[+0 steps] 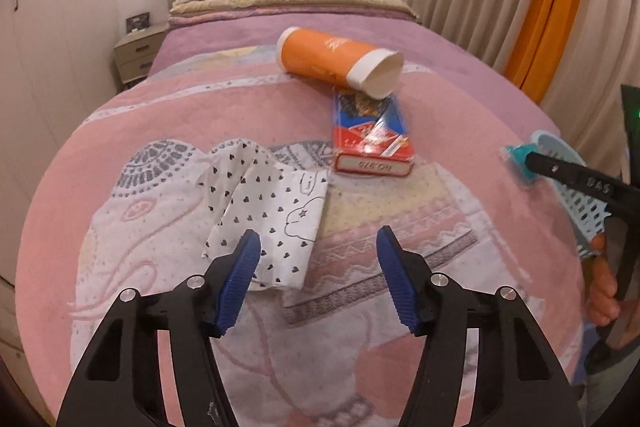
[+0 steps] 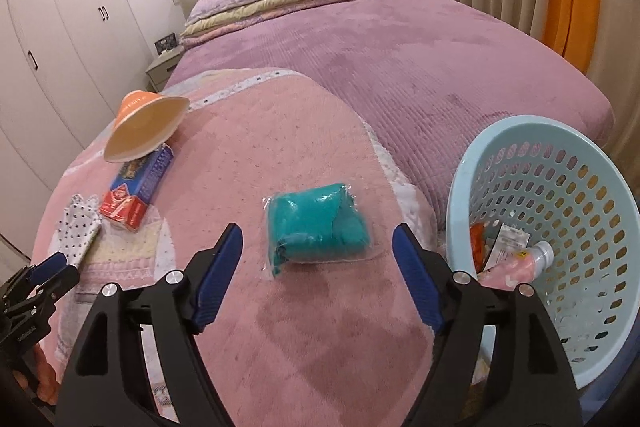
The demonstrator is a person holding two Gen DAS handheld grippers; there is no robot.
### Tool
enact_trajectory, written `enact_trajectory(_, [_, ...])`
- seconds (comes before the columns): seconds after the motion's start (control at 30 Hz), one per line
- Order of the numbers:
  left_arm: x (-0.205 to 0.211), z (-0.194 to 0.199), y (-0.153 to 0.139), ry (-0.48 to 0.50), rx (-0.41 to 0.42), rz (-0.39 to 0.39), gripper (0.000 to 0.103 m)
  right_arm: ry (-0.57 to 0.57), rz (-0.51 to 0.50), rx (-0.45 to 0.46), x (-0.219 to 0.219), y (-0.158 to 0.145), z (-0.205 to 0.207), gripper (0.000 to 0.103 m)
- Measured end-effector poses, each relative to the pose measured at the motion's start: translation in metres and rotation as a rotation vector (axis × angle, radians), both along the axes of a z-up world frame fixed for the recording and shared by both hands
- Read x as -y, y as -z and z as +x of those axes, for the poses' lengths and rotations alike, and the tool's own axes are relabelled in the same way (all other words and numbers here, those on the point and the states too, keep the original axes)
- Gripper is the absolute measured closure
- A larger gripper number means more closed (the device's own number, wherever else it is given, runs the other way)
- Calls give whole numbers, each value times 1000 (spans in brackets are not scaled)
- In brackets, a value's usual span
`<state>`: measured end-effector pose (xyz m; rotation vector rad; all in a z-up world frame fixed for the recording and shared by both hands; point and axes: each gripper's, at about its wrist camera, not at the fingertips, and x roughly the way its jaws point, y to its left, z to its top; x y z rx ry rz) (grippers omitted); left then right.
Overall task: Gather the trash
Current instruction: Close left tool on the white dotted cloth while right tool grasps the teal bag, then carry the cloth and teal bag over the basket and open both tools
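Right tool [image 2: 318,259] spread wide – teal packet [image 2: 318,229] sits dead ahead between its jaws, unpinched. Left tool [image 1: 318,259] also spread, nearer the heart-print wrapper [image 1: 266,211], basket [image 2: 500,147] rightward.

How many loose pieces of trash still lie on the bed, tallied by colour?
Orange: 1, the orange paper cup on its side.
Red and blue: 1, the flat red-and-blue cardboard box.
White: 1, the crumpled white heart-print paper.
Teal: 1, the teal packet in clear plastic wrap.
Total: 4 on the bed. The items already in the pale blue plastic basket are not counted.
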<state>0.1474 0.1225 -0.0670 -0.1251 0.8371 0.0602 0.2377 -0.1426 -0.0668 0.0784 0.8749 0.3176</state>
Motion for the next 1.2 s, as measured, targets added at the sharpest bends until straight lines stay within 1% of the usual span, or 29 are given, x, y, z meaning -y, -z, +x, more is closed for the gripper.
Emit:
enact_trajectory(0.07, [-3,1,5,-8,-12,3,45,-2,-6,-3,-1,3,3,29])
enact_trajectory(0.27, [-1,-1,5,-8,-2,3,45,-7,-18,-12,-3,8,7,29])
enact_trajectory(0.3, [-2,-1,5,-12,0,4,48,-9,-22,-9,-4,8,7,29])
enact_trajectory(0.33, [-3,-2,5,-17,1,6,50,-10,-25,-8,-5,8,7,29])
enact_trajectory(0.4, [-7,-2,5,-28,0,9,62,-10,-42,-12,-8,9,8,29])
enact_trajectory(0.43, [-8,-2,5,-38,-1,10,66,-10,-46,-12,-9,9,8,29])
enact_trajectory(0.47, [-8,-2,4,-44,-2,10,75,-11,-55,-10,-10,9,8,29])
enact_trajectory(0.5, [-11,-2,3,-46,-1,1,79,-12,-65,-7,-12,9,8,29])
enact_trajectory(0.53, [-14,-3,3,-42,4,-24,81,-11,-71,-6,-13,10,8,30])
enact_trajectory(0.57, [-16,-4,2,-42,9,-42,84,-9,-79,-3,-14,10,8,31])
enact_trajectory(0.6, [-16,-5,1,-42,15,-47,86,-11,-90,-2,-15,10,8,39])
enact_trajectory(0.63, [-15,-7,-1,-41,21,-37,87,-15,-94,-1,-16,10,8,48])
enact_trajectory(0.7, [-13,-7,-2,-40,25,-30,90,-23,-96,4,-17,10,6,50])
enact_trajectory(0.8, [-12,-9,-6,-38,34,-34,94,-35,-93,10,-16,9,4,52])
enact_trajectory(0.97, [-13,-15,-16,-35,72,-77,99,-47,-68,25,-13,2,-5,53])
enact_trajectory(1.2, [-4,-22,-41,0,147,-130,101,-33,-25,71,2,-22,-18,53])
